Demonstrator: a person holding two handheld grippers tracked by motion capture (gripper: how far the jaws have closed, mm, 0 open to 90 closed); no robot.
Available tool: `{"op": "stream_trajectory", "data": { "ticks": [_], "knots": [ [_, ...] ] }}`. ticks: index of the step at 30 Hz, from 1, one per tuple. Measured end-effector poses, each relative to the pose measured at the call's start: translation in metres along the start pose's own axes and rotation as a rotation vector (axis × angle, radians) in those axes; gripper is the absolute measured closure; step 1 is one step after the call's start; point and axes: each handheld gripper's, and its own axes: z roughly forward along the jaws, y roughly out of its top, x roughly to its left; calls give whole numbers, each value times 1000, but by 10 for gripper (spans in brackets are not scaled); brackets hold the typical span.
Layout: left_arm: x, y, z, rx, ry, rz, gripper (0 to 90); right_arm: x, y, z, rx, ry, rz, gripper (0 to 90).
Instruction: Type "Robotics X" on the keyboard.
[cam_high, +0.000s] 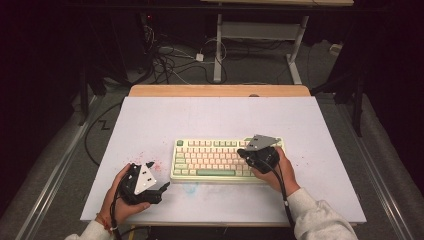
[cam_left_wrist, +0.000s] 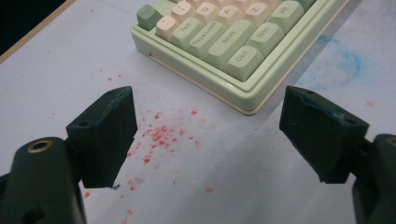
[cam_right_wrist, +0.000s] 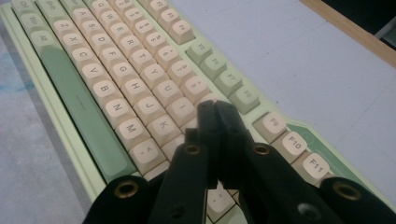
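A green and cream keyboard (cam_high: 220, 160) lies on the white table top (cam_high: 220, 120), near its front middle. My right gripper (cam_right_wrist: 215, 108) is shut with nothing in it, and its joined tips hover over the keys around O and P at the keyboard's (cam_right_wrist: 116, 88) right part. In the high view that right gripper (cam_high: 250, 150) sits above the keyboard's right end. My left gripper (cam_left_wrist: 208, 135) is open, its jaws wide apart over bare table a little short of the keyboard's (cam_left_wrist: 224, 51) front left corner. In the high view the left gripper (cam_high: 162, 190) rests low at the front left.
Red specks (cam_left_wrist: 161, 135) and a faint blue smear (cam_left_wrist: 345, 60) mark the table. A wooden strip (cam_high: 220, 90) edges the far side. Beyond it, on the floor, stand desk legs (cam_high: 218, 45) and tangled cables (cam_high: 170, 62). Dark drops flank the table.
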Motion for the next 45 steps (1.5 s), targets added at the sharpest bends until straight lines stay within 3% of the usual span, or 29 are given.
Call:
{"op": "stream_trajectory", "data": {
  "ticks": [45],
  "knots": [
    [-5,2,7,19,-9,41,177,2,7,25,45,15,-22,900]
  ]
}}
